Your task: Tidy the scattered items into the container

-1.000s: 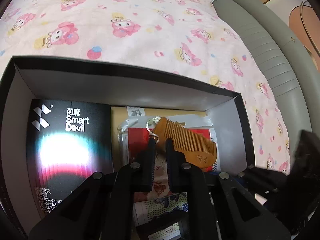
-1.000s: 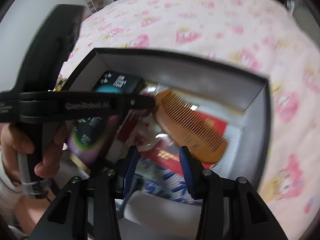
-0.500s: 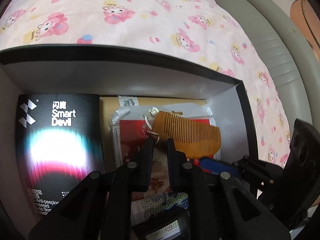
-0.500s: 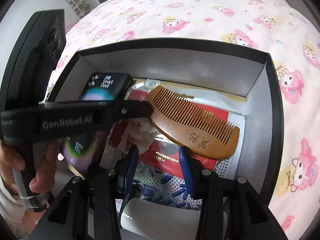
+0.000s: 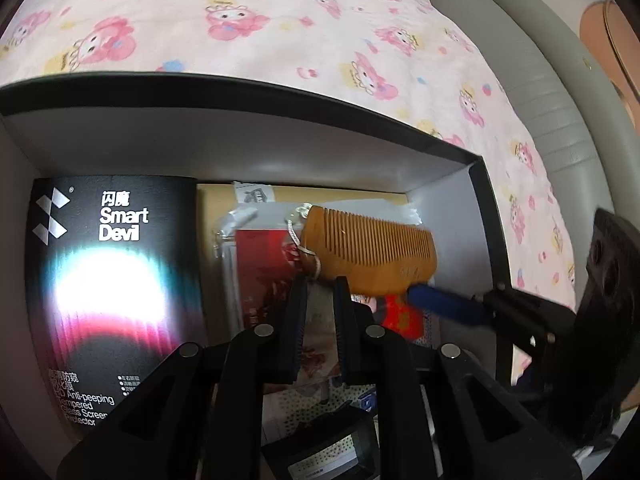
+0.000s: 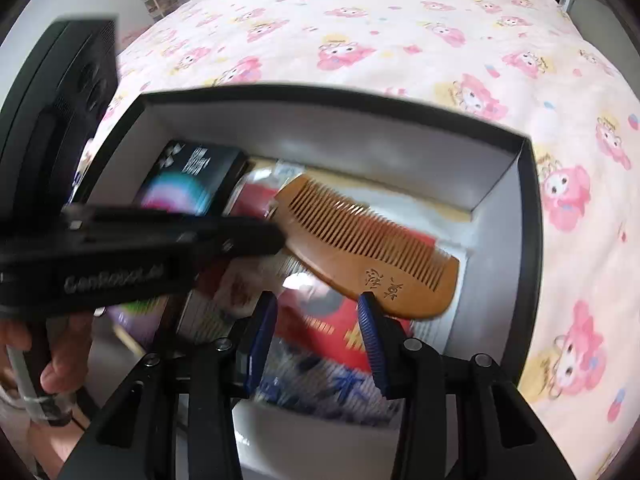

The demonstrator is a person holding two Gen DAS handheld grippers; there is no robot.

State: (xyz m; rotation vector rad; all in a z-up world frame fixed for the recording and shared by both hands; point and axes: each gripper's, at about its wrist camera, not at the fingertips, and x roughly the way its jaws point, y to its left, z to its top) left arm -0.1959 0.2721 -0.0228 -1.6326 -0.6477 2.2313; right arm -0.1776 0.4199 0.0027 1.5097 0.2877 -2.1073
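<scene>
A black box with a grey inside sits on the bed and holds a wooden comb lying on red packets and clear bags. My left gripper is shut, its tips at the comb's corded left end. I cannot tell whether the cord is pinched. In the right wrist view the same gripper reaches in from the left to the comb. My right gripper stands open over the packets with nothing between its blue pads, and its right tip is against the comb's back edge.
A black Smart Devil screen-protector carton fills the box's left side. The pink cartoon bedspread spreads around the box, and a grey padded bed frame runs along the right. A hand holds the left gripper's handle.
Both grippers have sunk a little deeper into the box. The right gripper's blue finger has come in against the comb's right end, and the comb has turned slightly.
</scene>
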